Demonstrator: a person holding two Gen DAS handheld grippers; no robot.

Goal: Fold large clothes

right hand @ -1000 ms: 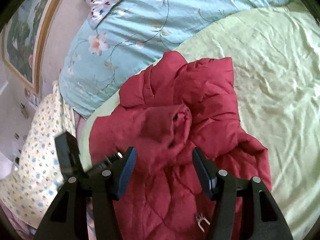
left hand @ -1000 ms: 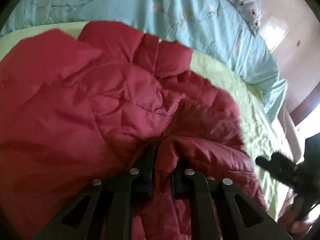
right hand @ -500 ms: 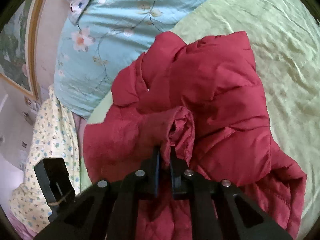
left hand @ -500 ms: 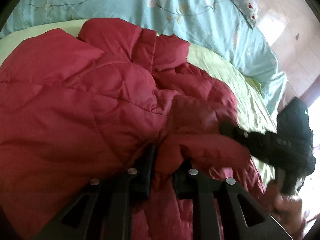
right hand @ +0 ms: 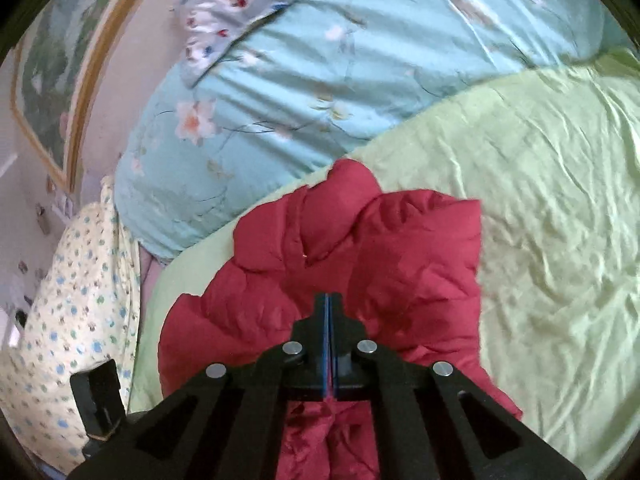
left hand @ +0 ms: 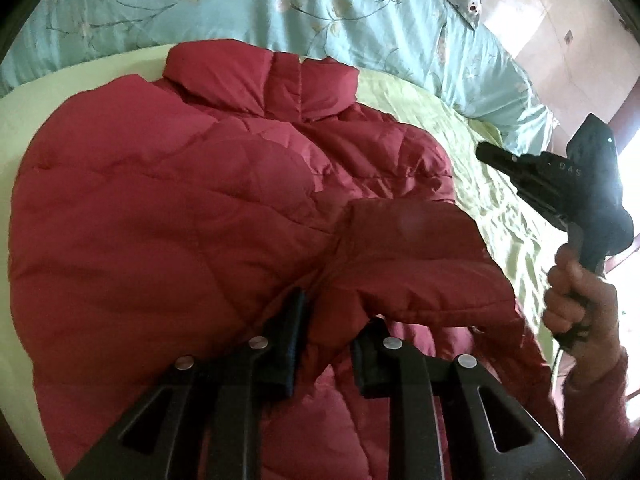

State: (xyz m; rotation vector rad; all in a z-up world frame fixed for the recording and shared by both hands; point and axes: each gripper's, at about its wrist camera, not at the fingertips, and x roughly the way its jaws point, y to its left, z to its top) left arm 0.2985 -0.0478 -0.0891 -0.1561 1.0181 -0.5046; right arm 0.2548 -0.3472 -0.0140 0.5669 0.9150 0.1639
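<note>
Jacket (left hand: 168, 208), big, red and puffy, lies on the green sheet (left hand: 492, 184) of a bed, with its collar toward the blue flowered quilt (left hand: 280, 4) at the far side. From the left wrist camera, its long way runs from the collar down toward the camera. The left gripper (left hand: 328, 336) has its two fingers a little apart, squeezing a thick fold of red cloth that looks like a sleeve. Off to the right, a hand (left hand: 580, 300) holds the right gripper (left hand: 490, 152) up in the air, and it does not seem to touch the jacket there. From the right wrist camera, the jacket (right hand: 420, 248) sits bunched up below, collar end again toward the blue quilt (right hand: 320, 92). The right gripper (right hand: 328, 316) has its fingers pressed flat together. Red cloth shows right under them, but I cannot tell if any is pinched. The puffy cloth is slippery, so I think the sleeve could slide out of the left gripper. Also, one gripper pulling alone could make the fold go crooked.
</note>
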